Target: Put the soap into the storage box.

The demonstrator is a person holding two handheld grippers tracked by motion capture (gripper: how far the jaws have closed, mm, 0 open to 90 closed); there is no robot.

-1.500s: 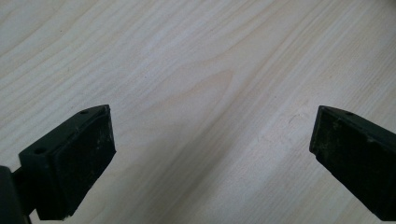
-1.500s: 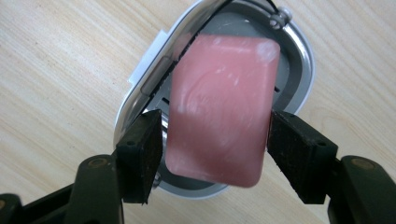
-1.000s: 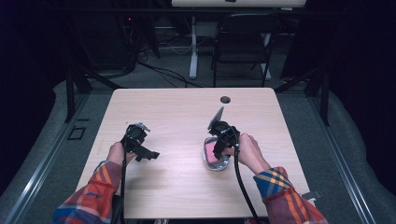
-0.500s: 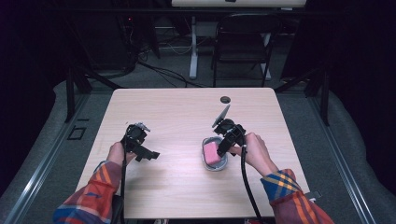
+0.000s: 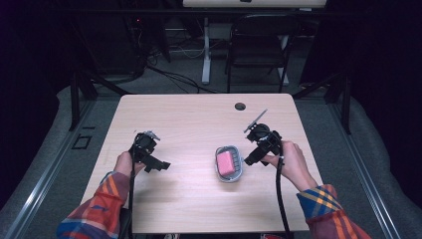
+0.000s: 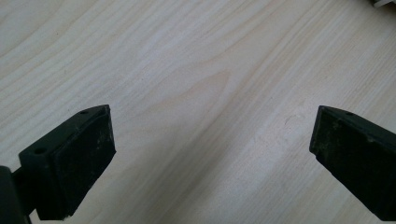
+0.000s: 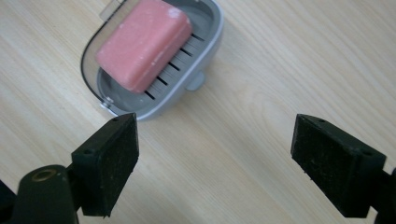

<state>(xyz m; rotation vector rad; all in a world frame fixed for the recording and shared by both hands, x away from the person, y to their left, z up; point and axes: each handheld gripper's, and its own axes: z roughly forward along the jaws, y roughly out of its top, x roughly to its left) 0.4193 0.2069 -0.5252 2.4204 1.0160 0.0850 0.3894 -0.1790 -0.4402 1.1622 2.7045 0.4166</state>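
A pink soap bar (image 5: 226,161) (image 7: 144,44) lies in a grey slotted soap dish (image 5: 229,173) (image 7: 205,35) on the wooden table (image 5: 194,124), right of the middle. My right gripper (image 5: 251,158) (image 7: 215,163) is open just to the right of the dish, apart from it, with nothing between its jaws. My left gripper (image 5: 158,165) (image 6: 210,149) is open over bare wood at the left side of the table, its jaws wide and empty.
A round cable hole (image 5: 240,106) sits near the table's far edge. A black chair (image 5: 259,50) and a white desk leg (image 5: 205,50) stand beyond the table. Cables trail from both grippers toward the person's plaid sleeves (image 5: 89,219).
My right gripper has pulled back to the right, off the soap dish, leaving the dish and pink soap uncovered on the table. The left gripper has stayed in place.
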